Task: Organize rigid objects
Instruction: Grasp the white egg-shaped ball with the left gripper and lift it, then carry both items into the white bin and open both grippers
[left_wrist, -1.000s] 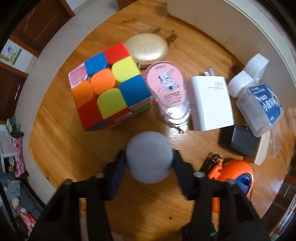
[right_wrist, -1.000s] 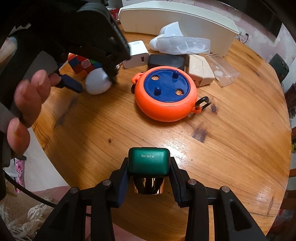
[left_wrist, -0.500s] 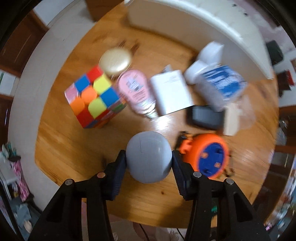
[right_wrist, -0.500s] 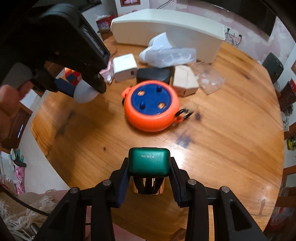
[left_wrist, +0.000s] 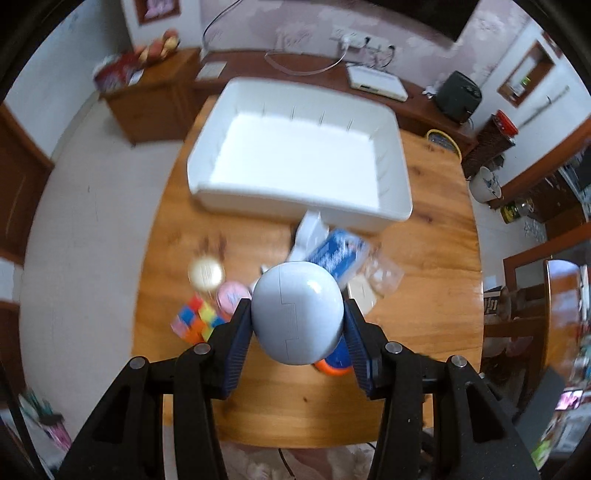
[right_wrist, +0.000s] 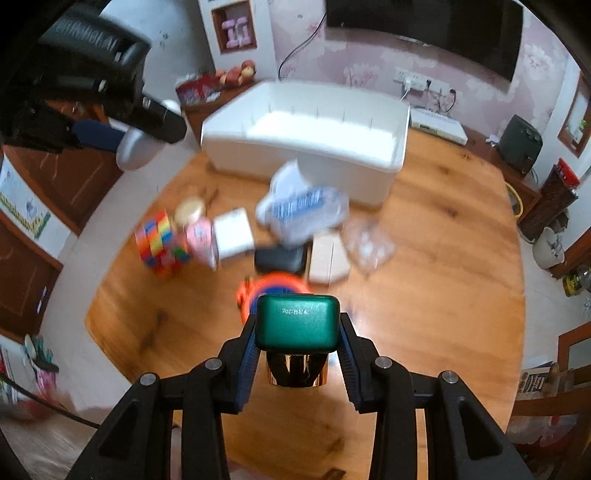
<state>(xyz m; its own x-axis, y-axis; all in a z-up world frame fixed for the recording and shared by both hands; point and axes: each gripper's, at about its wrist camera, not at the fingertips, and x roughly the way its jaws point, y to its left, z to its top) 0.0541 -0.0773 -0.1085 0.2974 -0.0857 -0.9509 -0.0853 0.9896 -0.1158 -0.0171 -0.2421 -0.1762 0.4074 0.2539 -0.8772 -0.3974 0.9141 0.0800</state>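
The left hand-held gripper (left_wrist: 297, 325) pinches a pale grey egg-shaped case (left_wrist: 297, 312) across its width, held in the air above the near half of the round worktop (left_wrist: 424, 295). The right hand-held gripper (right_wrist: 297, 332) pinches a green-capped bottle (right_wrist: 297, 323) by the two sides of its cap, likewise clear of the worktop surface.

Handling, judged from appearance:
- Grey case: rigid, smooth, curved shell; likely light. The curved sides give little flat contact, so slipping is a risk. Grip across the widest part, as shown.
- Bottle: hard cap with flat sides, a sound grip point; the glossy gold body below is likely slippery and possibly fragile.

Orientation:
- Grey case: long axis runs roughly along the gripper's pointing line; a stepped seam faces the camera.
- Bottle: long axis lies along the gripper, cap end away from the camera.

The white bin (left_wrist: 306, 162) stands open at the far edge of the worktop, the probable destination. Remaining items, including the colour cube (right_wrist: 160, 243), lie between.
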